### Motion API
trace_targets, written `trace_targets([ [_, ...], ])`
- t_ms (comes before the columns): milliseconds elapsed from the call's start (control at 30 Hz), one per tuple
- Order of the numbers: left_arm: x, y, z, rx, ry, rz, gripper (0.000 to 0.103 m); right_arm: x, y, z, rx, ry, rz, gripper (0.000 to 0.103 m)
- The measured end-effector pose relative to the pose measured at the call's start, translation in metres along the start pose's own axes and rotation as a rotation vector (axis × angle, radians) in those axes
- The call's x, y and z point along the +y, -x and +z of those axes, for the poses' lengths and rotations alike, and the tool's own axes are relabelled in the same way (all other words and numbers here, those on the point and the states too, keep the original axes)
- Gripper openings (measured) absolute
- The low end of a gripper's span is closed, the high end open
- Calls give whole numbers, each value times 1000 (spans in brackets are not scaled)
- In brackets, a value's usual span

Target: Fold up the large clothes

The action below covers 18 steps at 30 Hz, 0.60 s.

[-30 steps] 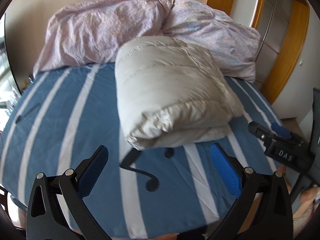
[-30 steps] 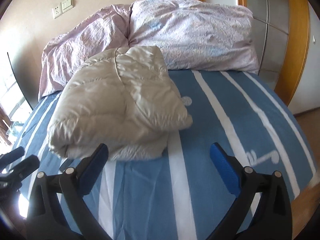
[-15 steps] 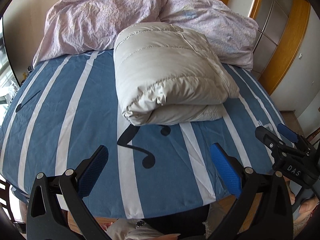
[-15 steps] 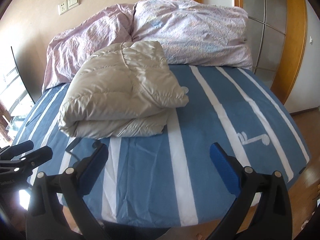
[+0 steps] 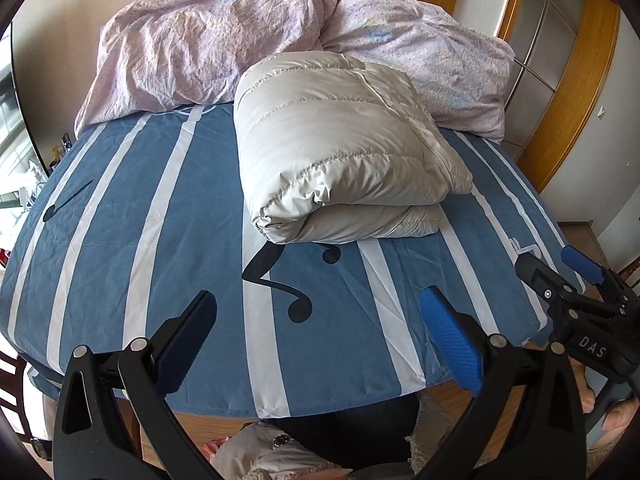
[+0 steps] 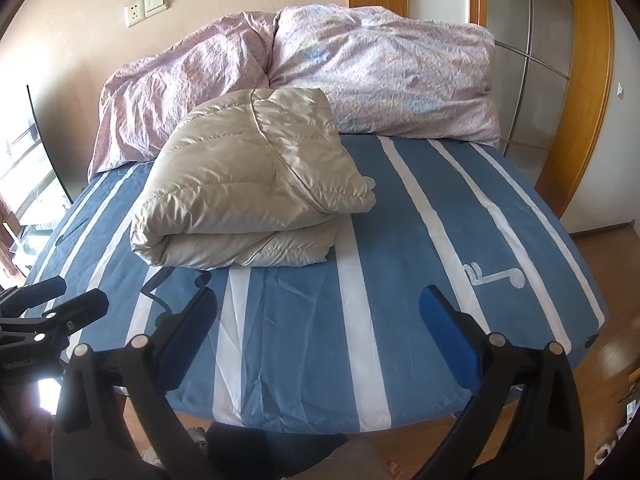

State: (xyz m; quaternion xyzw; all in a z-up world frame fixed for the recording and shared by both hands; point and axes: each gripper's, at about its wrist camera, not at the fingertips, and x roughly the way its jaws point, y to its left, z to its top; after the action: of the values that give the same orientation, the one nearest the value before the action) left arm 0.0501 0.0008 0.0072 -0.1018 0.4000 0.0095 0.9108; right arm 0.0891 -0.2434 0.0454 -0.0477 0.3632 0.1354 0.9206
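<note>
A beige quilted down jacket (image 5: 344,152) lies folded in a thick stack on the blue, white-striped bed sheet (image 5: 140,216); it also shows in the right wrist view (image 6: 252,184). My left gripper (image 5: 316,340) is open and empty, held over the bed's near edge, well short of the jacket. My right gripper (image 6: 316,336) is open and empty too, also back at the near edge. The right gripper shows at the right of the left wrist view (image 5: 560,280), and the left gripper shows at the left of the right wrist view (image 6: 60,304).
A crumpled pink duvet (image 5: 224,40) lies piled against the wall behind the jacket, also in the right wrist view (image 6: 360,68). A wooden-framed wardrobe (image 6: 560,80) stands to the right. Wooden floor (image 6: 600,248) lies beside the bed.
Both grippers have drawn back from the jacket toward the bed's near edge and risen. The folded jacket lies where it was, now farther away.
</note>
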Motion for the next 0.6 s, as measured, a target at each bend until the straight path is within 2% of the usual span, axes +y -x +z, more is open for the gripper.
trace_targets([
  [600,-6,12,0,-7,-7,8,102,-1,5,0,3,2,-17,101],
])
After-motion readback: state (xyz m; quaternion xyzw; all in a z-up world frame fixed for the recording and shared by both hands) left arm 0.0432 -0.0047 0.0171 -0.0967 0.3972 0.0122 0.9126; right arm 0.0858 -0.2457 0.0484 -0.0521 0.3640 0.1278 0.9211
